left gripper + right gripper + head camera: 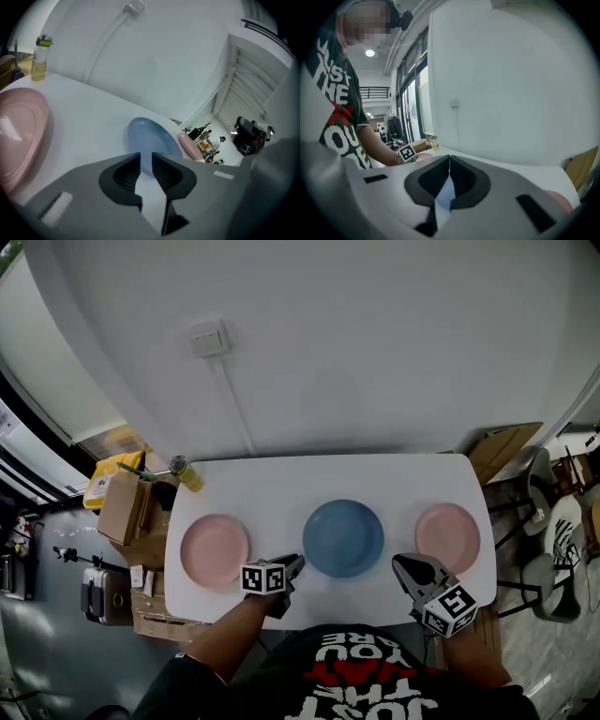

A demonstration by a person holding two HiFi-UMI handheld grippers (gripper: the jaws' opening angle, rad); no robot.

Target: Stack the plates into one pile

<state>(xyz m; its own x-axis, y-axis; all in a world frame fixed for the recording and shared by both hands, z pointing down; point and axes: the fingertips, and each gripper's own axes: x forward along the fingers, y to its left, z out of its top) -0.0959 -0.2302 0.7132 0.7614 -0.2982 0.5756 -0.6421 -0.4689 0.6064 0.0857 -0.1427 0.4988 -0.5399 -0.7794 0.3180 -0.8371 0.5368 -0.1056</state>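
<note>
Three plates are lying flat in a row on the tabletop [281, 484], none stacked yet: left pink plate [215, 551], blue plate [343, 537] in the middle, right pink plate [447, 536] near the right edge. The left gripper [292, 565] is hovering at the near edge between the left pink plate and the blue plate. Its fingers [125, 174] are standing slightly apart with nothing between them. The right gripper [401, 564] is hovering between the blue plate and the right pink plate, fingers [461, 180] pressed together and empty.

Likely risks:
- The right fingers are sitting shut. Going in like that would shove the plate instead of taking its rim, and the right pink plate is lying close to the tabletop edge, so it could slide off.
- The left gap is looking narrow. A missed rim means pushing the plate toward the wall.
- The rims are lying low on the tabletop, so the fingers may scrape the surface or catch only the lip.
- A one-edge pinch on a smooth plate is probably going to tilt or slip during the lift.
- The blue plate is looking larger than the pink ones. Setting it on top would likely leave a wobbly pile.
- The bottle [185, 472] is standing at the far left corner, and a wide swing with the left pink plate could knock it.
</note>
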